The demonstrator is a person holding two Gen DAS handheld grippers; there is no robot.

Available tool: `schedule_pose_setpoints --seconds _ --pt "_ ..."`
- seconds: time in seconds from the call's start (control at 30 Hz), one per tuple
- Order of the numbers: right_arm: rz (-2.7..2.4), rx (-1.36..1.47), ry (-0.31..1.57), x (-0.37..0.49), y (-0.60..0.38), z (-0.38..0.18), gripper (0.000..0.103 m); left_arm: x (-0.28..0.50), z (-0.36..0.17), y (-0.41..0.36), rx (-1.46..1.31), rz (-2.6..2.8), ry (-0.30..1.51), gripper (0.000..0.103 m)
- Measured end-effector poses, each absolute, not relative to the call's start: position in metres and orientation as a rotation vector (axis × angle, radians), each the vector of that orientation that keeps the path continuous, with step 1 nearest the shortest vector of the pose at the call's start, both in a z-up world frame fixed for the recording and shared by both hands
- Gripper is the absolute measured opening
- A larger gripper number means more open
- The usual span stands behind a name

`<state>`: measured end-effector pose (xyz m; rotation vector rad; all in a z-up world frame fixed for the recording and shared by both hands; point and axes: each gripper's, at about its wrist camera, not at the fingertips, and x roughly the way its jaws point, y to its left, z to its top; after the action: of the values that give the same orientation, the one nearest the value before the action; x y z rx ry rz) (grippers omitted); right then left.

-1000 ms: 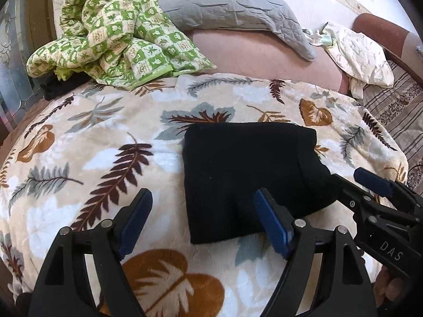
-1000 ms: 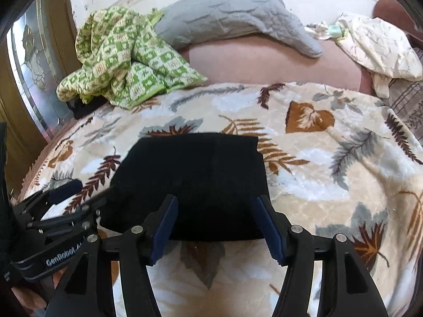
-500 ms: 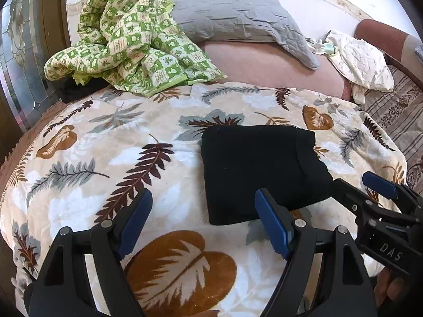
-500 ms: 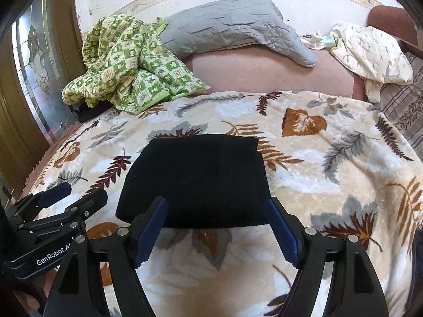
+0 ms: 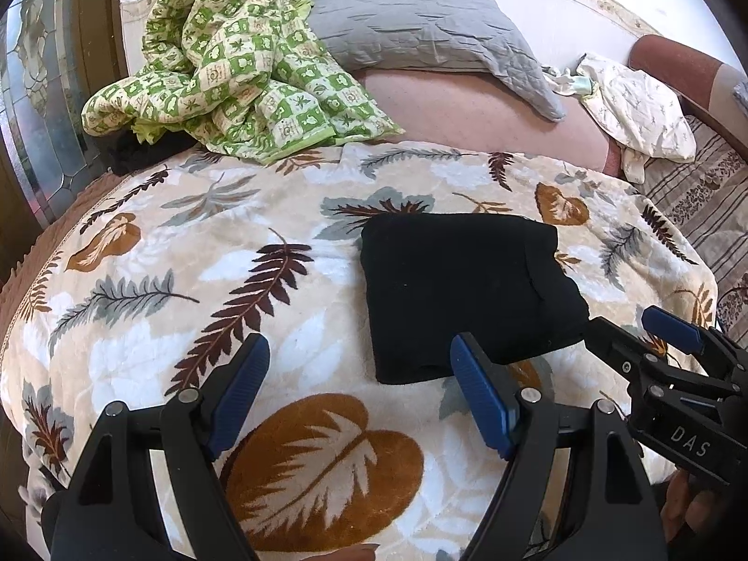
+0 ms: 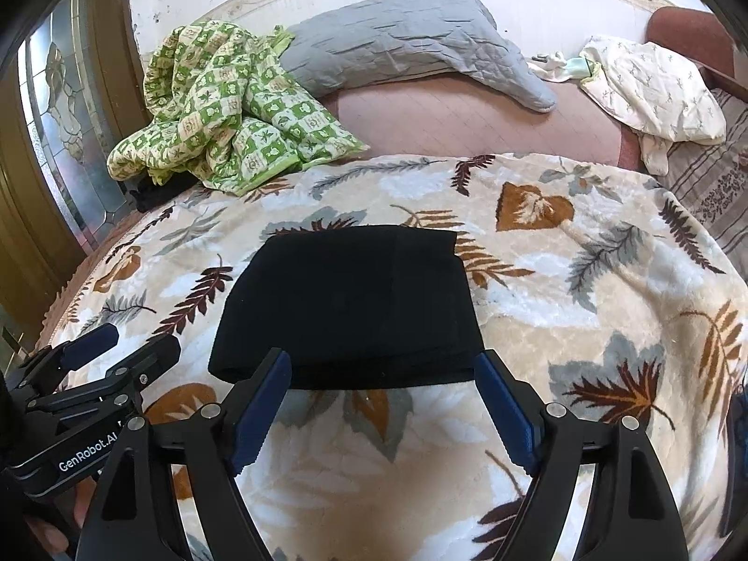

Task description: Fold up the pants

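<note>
The black pants (image 5: 467, 290) lie folded into a compact rectangle on the leaf-patterned blanket (image 5: 233, 280). In the right wrist view the pants (image 6: 350, 304) sit just beyond my fingers. My left gripper (image 5: 360, 369) is open and empty, near the pants' near left corner, above the blanket. My right gripper (image 6: 383, 383) is open and empty, its fingers straddling the pants' near edge without touching. The right gripper also shows at the right edge of the left wrist view (image 5: 654, 336). The left gripper shows at the lower left of the right wrist view (image 6: 126, 350).
A green checked quilt (image 5: 233, 70) is heaped at the back left. A grey pillow (image 5: 420, 28) and a white cloth (image 5: 636, 107) lie on the pink bed surface behind. A glass-panelled door (image 6: 61, 117) stands at the left. A striped cover (image 6: 715, 196) lies at the right.
Both grippers have drawn back and up from the folded pants, so the pants look farther away. The right gripper's jaws have spread wider. The pants have not moved.
</note>
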<state>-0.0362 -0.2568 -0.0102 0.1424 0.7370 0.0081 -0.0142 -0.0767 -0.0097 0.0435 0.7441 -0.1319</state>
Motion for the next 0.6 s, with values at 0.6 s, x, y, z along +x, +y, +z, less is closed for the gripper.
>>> schedule_pose_setpoints --seconds 0.6 --pt "-0.004 0.145 0.766 -0.0356 -0.2605 -0.0187 0.083 -0.0155 -0.0144 -0.0815 0.056 -0.15 0.749 0.08"
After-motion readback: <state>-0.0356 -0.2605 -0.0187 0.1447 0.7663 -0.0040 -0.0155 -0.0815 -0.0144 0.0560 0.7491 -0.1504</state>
